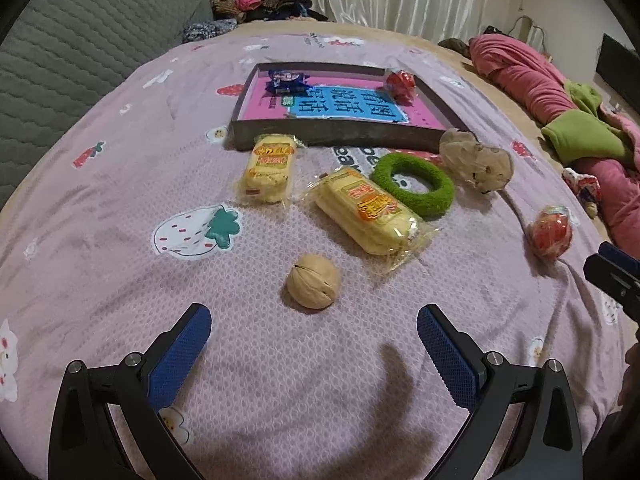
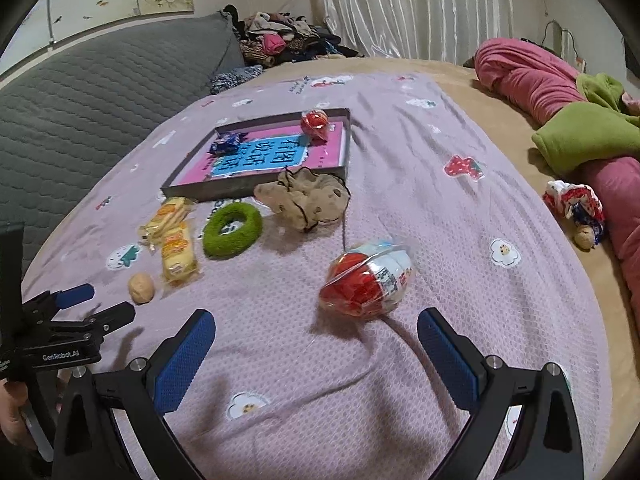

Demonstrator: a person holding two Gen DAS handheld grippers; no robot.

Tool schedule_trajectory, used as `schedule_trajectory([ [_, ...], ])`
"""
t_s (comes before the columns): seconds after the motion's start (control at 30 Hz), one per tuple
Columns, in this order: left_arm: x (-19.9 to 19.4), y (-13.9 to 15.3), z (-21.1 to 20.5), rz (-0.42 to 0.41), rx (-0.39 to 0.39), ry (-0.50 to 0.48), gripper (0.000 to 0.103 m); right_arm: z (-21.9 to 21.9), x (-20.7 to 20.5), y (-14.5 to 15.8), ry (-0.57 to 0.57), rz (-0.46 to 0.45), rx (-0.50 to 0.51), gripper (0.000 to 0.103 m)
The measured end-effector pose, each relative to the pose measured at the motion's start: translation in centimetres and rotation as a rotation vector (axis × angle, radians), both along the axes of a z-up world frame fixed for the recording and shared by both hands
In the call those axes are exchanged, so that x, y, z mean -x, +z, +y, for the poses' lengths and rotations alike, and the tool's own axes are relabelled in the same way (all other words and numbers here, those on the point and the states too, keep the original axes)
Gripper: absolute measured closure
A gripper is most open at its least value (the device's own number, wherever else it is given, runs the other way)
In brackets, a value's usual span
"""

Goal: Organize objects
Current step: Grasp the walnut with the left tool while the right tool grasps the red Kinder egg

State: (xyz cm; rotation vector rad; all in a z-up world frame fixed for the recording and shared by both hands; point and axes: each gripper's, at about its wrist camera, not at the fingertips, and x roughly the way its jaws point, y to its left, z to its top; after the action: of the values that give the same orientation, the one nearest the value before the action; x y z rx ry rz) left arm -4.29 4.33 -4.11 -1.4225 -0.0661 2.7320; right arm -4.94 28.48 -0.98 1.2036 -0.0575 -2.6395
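Observation:
A shallow box [image 1: 332, 136] [image 2: 208, 191] with a pink and blue sheet holds a blue snack packet [image 1: 286, 80] [image 2: 226, 143] and a red wrapped egg [image 1: 400, 82] [image 2: 315, 122]. On the bed sheet lie a walnut [image 1: 313, 287] [image 2: 141, 287], two yellow cracker packs [image 1: 270, 168] [image 1: 368, 212] [image 2: 178, 254], a green ring [image 1: 414, 184] [image 2: 232, 230], a beige scrunchie [image 1: 476, 160] [image 2: 308, 198] and another red egg [image 1: 550, 234] [image 2: 366, 282]. My left gripper [image 1: 314, 344] [image 2: 96, 300] is open just before the walnut. My right gripper [image 2: 316, 344] is open just before the egg.
A grey quilted cushion [image 1: 80, 40] lies to the left. Pink and green bedding [image 2: 560, 120] is piled on the right, with a small wrapped bundle [image 2: 576, 208] beside it. A heap of clothes [image 2: 280, 40] lies at the back by the curtain.

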Motion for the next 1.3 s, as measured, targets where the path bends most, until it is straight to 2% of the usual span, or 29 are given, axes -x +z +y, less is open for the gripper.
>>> schedule_trajectory([
  [0.23,1.2,-1.1,-0.2,-0.028,-0.015,0.005,0.000,0.3,2.2,-1.2,-0.038,-0.013,-0.024,0.001],
  [0.67,2.2,-1.9,-1.1,-0.012,0.012,0.056,0.000,0.4,4.5,-2.8,-0.087,-0.044,0.021,0.001],
  [0.77,2.5,-1.9,-1.0,-0.013,0.001,0.050,0.001,0.4,4.7,-2.8,-0.084,-0.042,0.017,0.001],
  [1.07,3.0,-2.1,0.6,0.017,0.041,0.009,0.004,-0.1,5.3,-3.5,-0.082,-0.046,0.003,0.001],
  [1.27,3.4,-2.6,1.0,0.017,0.051,0.001,0.007,0.0,5.8,-4.1,-0.102,-0.055,-0.009,0.011],
  [1.3,3.4,-2.7,1.1,0.016,0.053,-0.004,0.010,0.0,5.9,-4.2,-0.097,-0.058,-0.005,0.012],
])
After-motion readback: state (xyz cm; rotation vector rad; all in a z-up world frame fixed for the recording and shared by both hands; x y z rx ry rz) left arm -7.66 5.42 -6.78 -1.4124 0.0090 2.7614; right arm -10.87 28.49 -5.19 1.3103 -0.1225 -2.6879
